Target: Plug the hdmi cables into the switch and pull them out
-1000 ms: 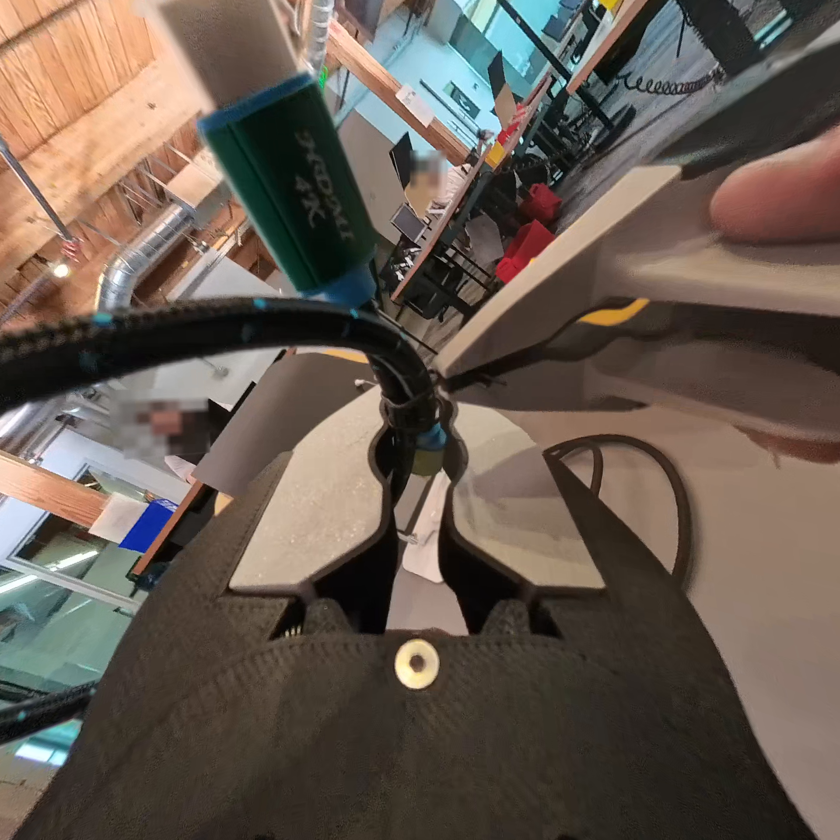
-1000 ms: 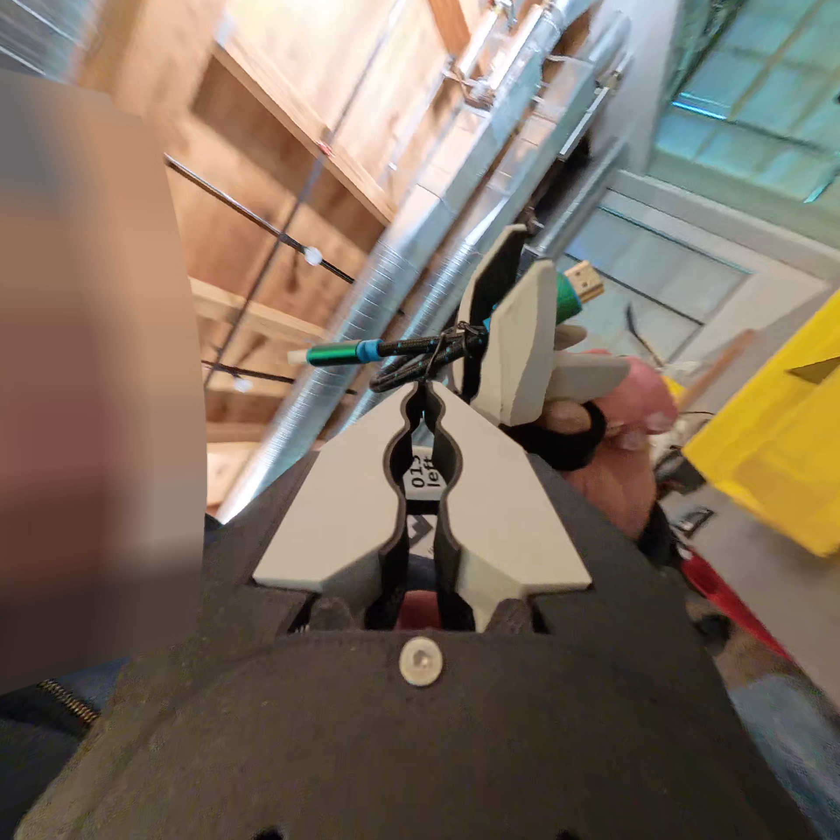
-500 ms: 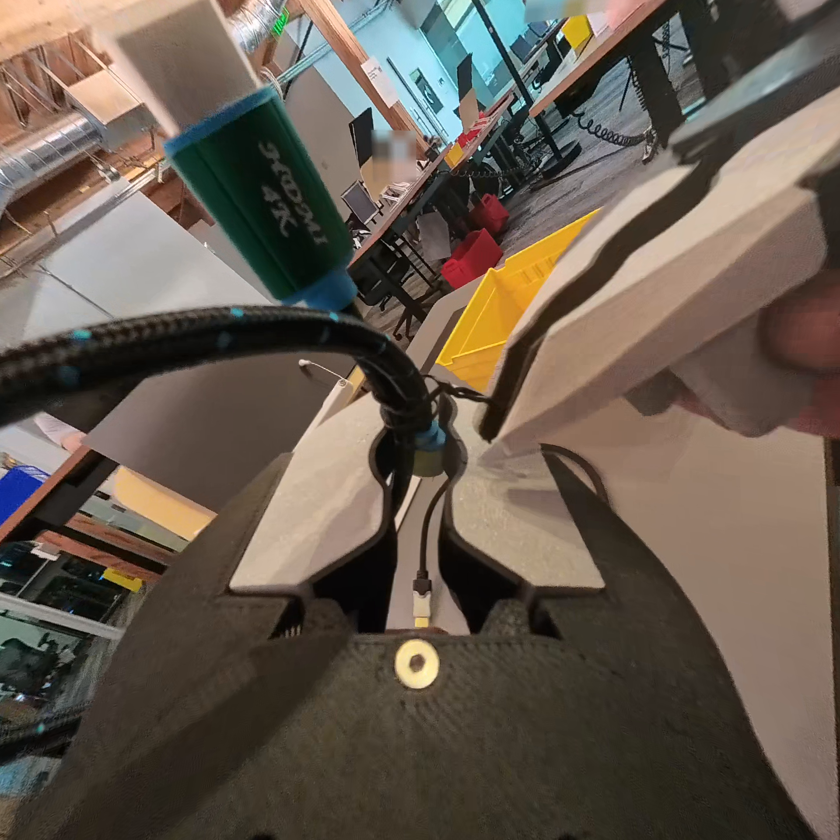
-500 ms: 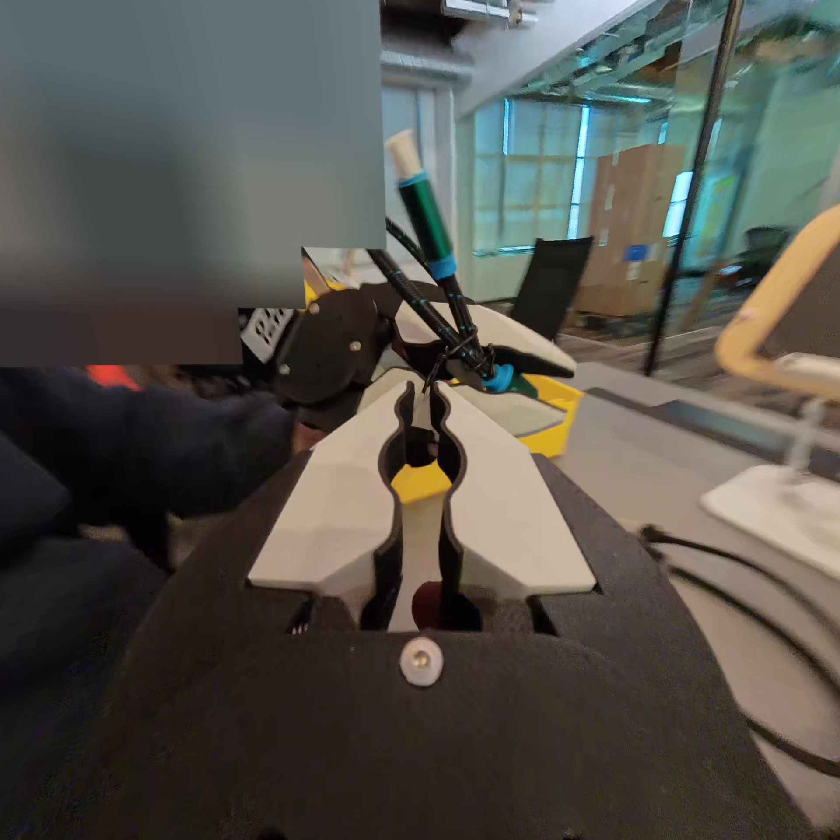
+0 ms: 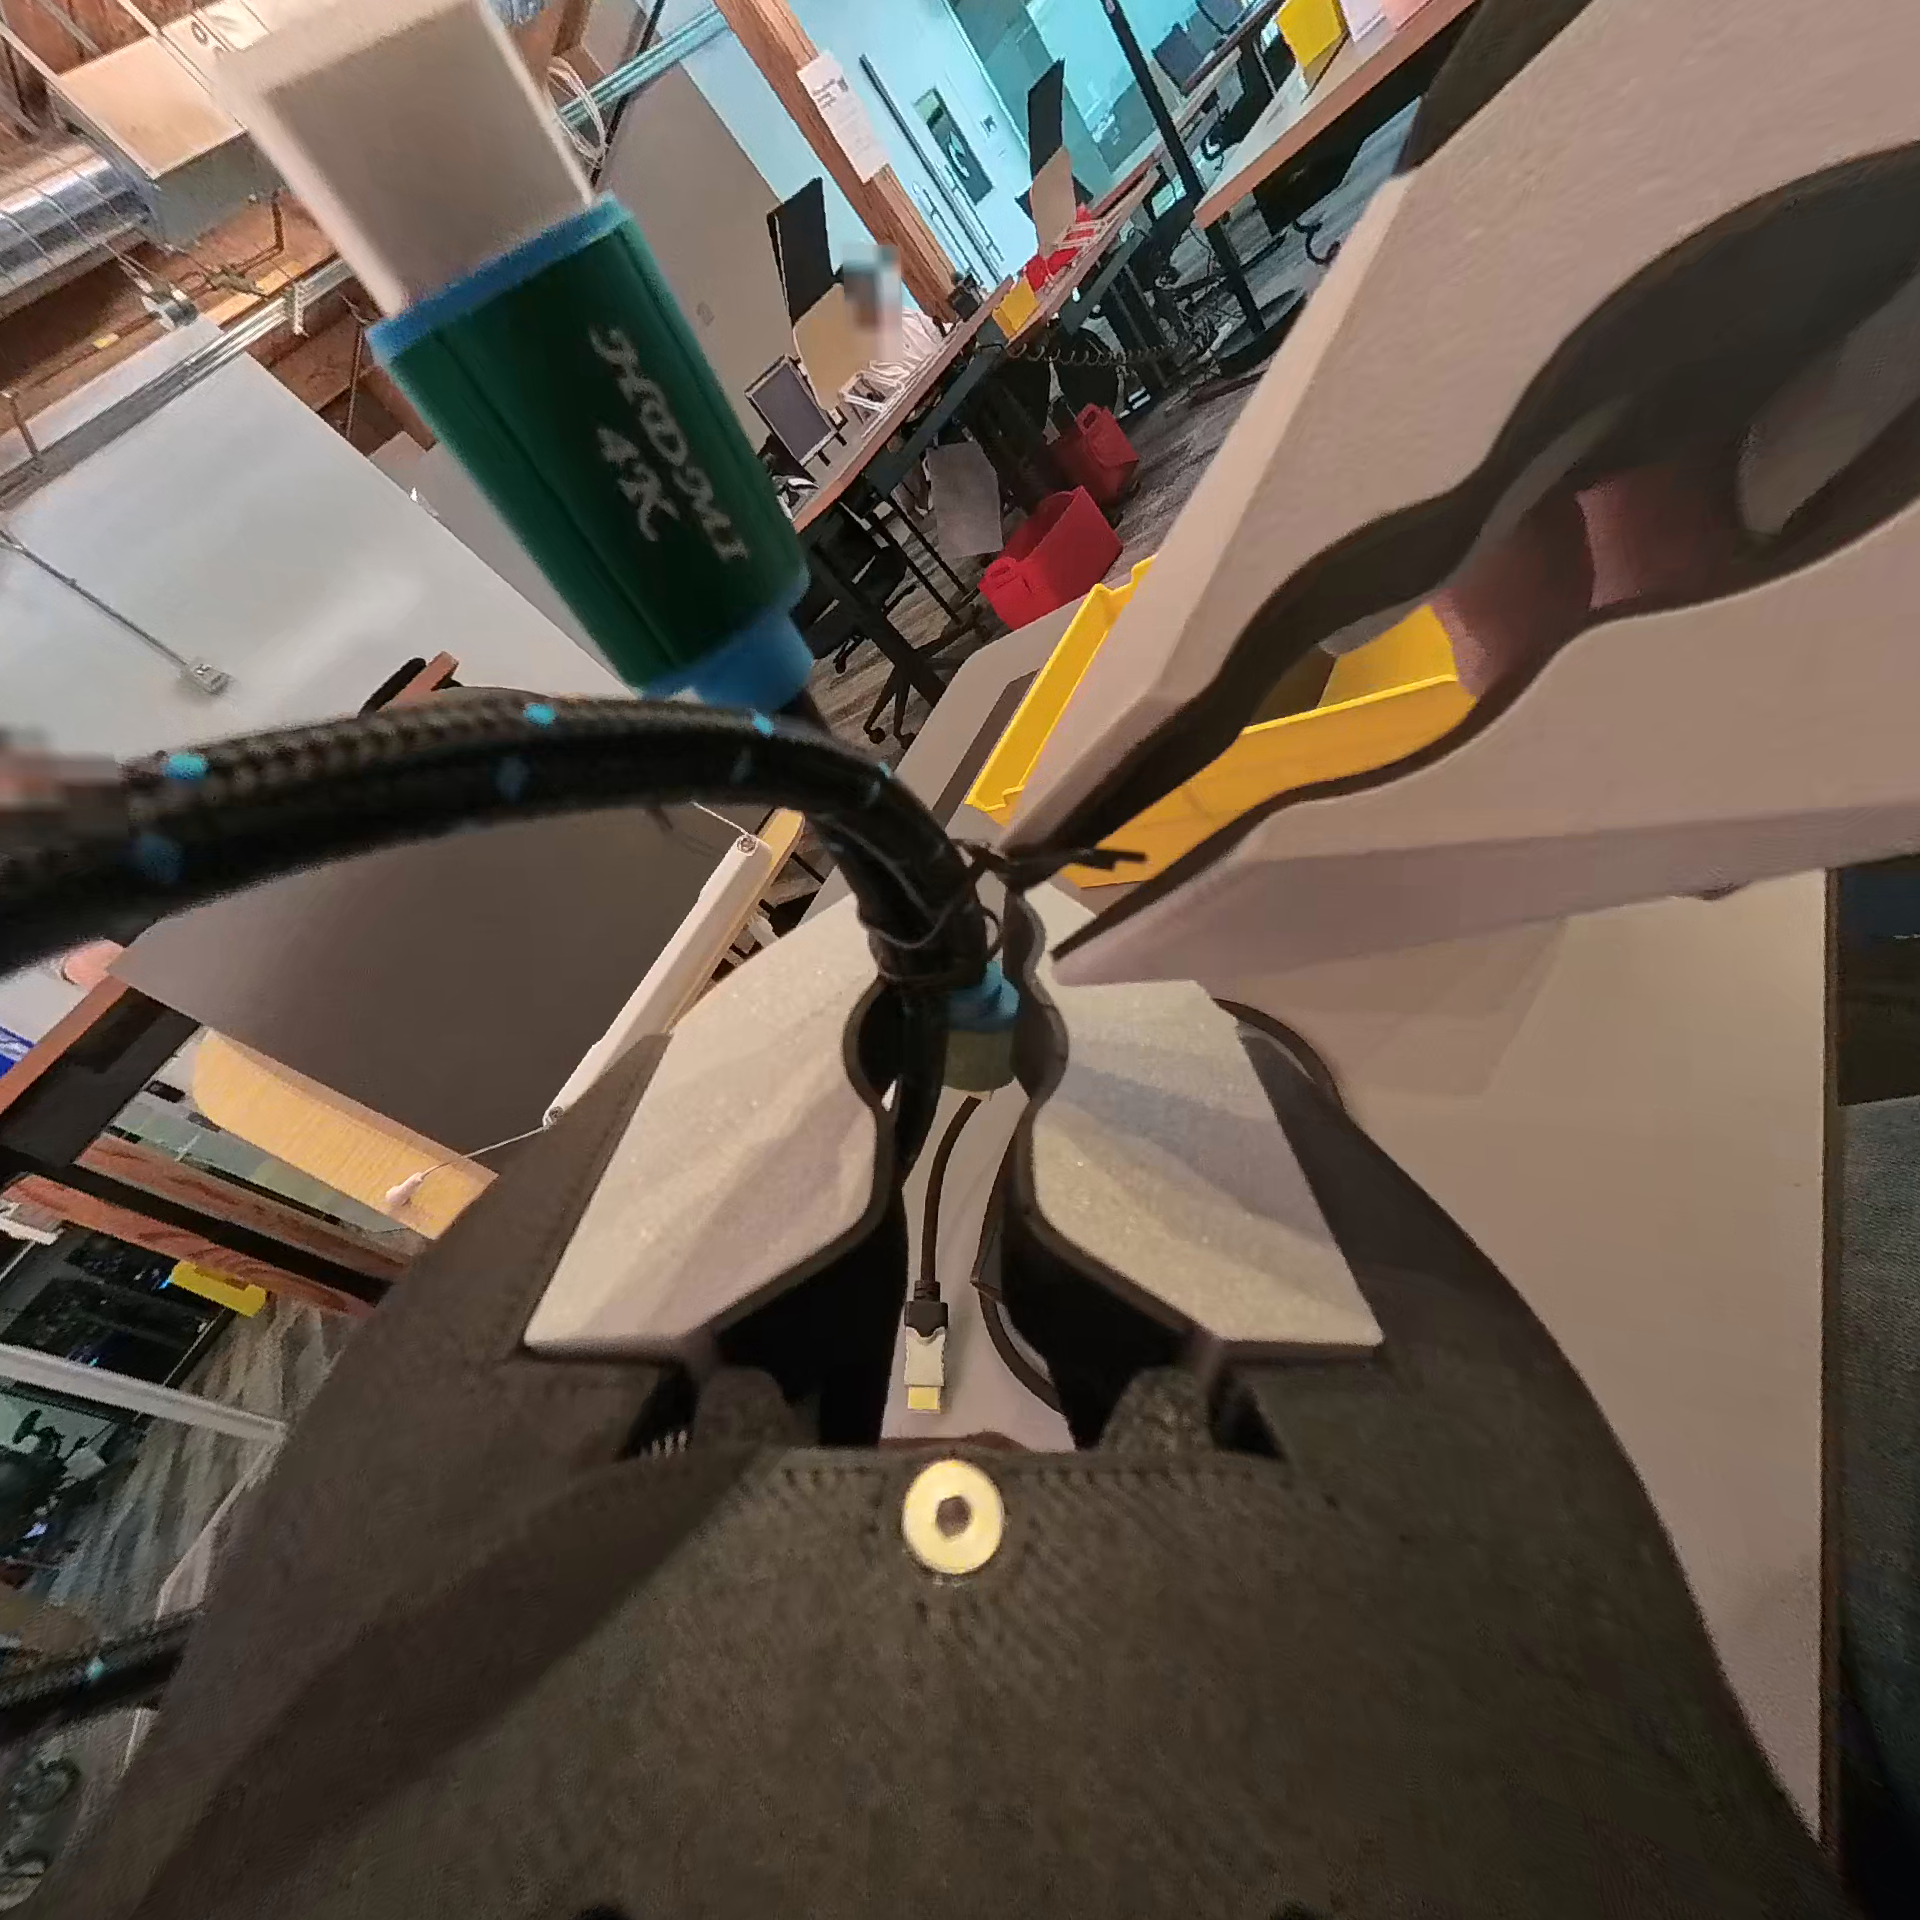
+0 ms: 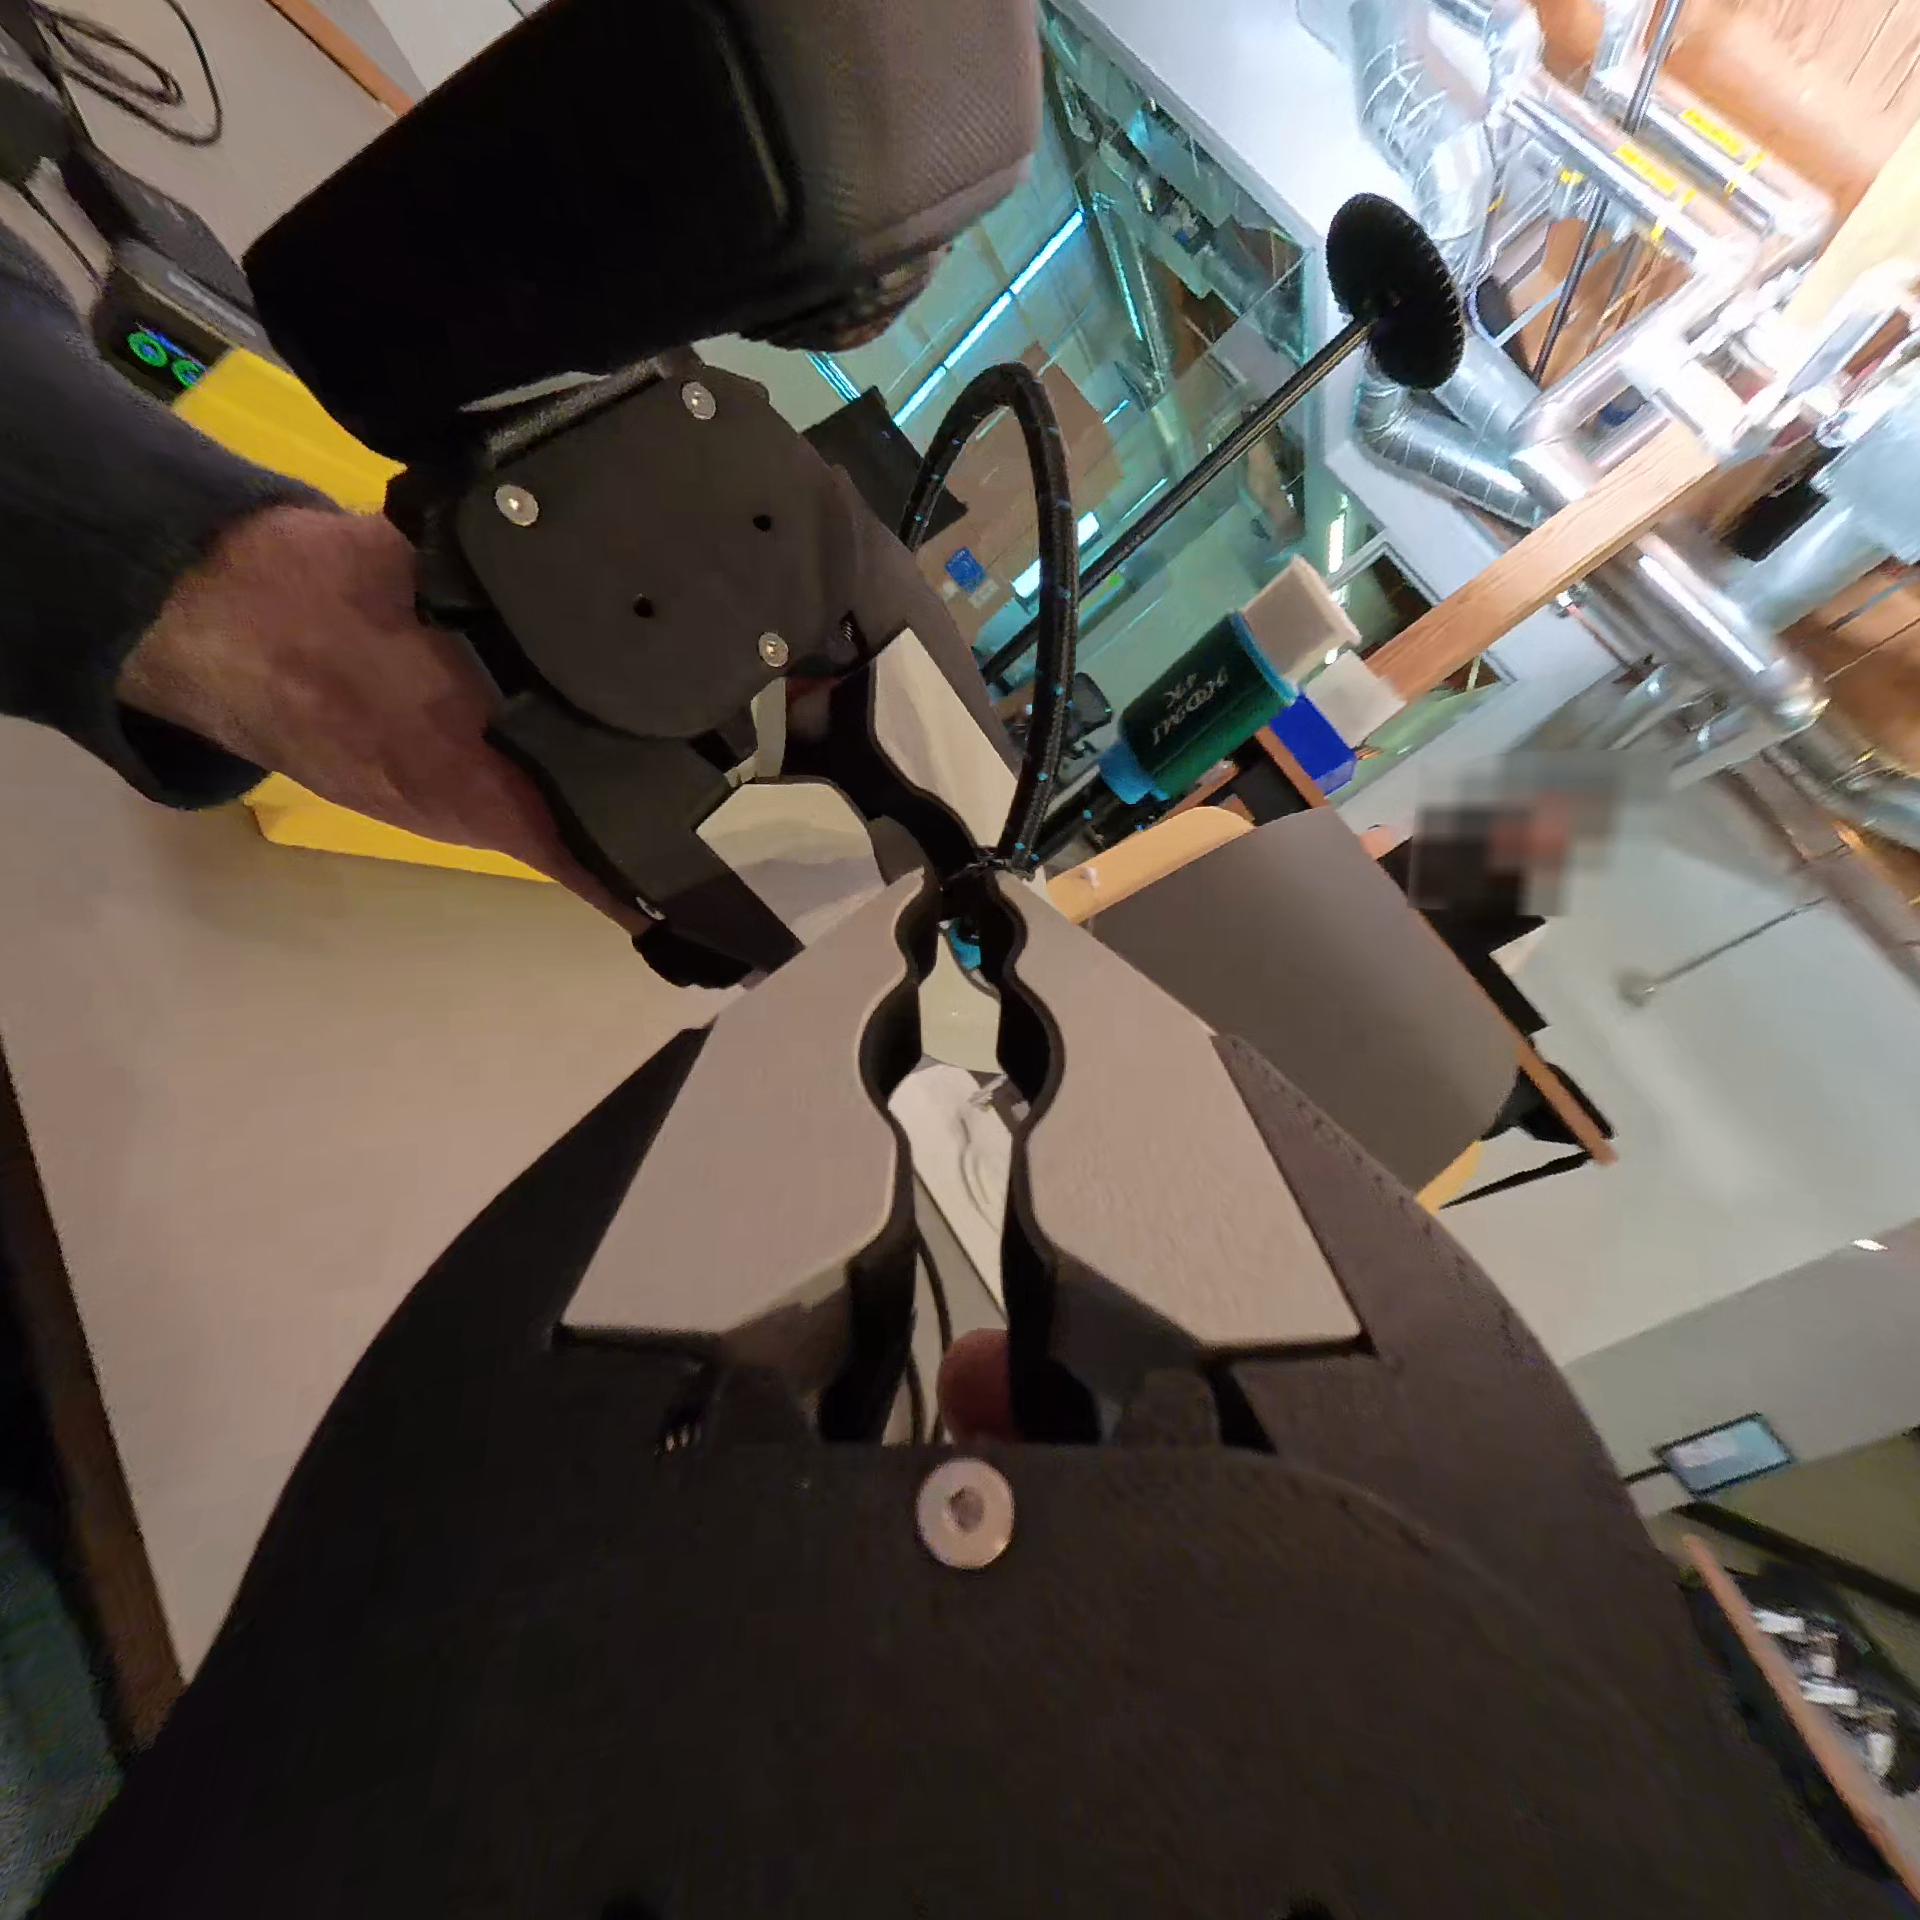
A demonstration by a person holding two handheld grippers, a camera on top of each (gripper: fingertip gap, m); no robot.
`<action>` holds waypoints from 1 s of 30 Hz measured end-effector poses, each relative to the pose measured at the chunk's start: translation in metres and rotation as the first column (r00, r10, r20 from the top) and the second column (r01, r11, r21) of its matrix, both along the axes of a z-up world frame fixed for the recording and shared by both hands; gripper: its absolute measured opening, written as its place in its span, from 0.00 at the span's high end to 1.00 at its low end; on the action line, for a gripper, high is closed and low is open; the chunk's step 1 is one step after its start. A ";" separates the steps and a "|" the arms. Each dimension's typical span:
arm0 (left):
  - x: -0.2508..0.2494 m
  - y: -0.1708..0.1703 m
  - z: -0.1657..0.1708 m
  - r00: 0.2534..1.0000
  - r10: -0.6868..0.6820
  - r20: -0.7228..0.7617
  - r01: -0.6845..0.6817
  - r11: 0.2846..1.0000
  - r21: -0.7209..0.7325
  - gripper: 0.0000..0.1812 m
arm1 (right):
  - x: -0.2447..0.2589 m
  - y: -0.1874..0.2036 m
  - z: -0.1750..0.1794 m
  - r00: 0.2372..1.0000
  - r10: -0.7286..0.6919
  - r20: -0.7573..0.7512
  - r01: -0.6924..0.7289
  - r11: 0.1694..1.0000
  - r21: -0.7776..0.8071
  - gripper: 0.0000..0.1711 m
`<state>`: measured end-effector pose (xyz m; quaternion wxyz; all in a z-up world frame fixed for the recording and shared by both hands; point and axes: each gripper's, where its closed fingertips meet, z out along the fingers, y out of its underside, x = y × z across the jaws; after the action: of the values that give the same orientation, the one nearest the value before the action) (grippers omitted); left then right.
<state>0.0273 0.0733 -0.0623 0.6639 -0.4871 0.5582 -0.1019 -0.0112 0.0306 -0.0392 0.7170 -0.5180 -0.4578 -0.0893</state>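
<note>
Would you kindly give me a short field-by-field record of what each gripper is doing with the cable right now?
left gripper: shut on the bundled HDMI cable, near its blue-collared lower end
right gripper: tips shut on the black twist tie binding the bundle
free end: green HDMI plug, white cap on, pointing up
table: second cable's plug lying loose; yellow bin behind

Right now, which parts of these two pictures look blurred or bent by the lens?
Left wrist view: the green connector and its white cap loom close and soft, and the braided cable bows with wide-angle curvature. Right wrist view: the ceiling ducts smear, while the right gripper is sharp.
</note>
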 end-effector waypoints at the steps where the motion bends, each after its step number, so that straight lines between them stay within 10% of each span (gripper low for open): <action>1: 0.000 0.000 0.000 1.000 0.001 0.000 -0.001 1.000 -0.002 0.91 | 0.001 0.000 0.002 1.000 -0.015 0.011 0.015 1.000 0.024 0.96; 22: 0.004 0.000 -0.007 1.000 -0.002 -0.021 0.001 0.999 -0.050 0.91 | 0.006 0.000 0.006 0.986 -0.062 0.152 0.038 0.988 0.152 1.00; 27: 0.002 0.000 -0.002 1.000 0.009 -0.008 -0.009 1.000 -0.016 0.91 | 0.010 -0.001 0.011 0.976 0.093 -0.199 -0.119 0.986 -0.121 1.00; 30: 0.000 -0.001 0.004 1.000 0.019 0.002 -0.019 0.999 0.031 0.90 | 0.015 -0.001 0.013 0.806 0.131 -0.577 -0.359 0.884 -0.301 1.00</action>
<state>0.0277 0.0723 -0.0583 0.6727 -0.4821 0.5545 -0.0872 0.0036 0.0293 -0.0257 0.7022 -0.5906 -0.3091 0.2502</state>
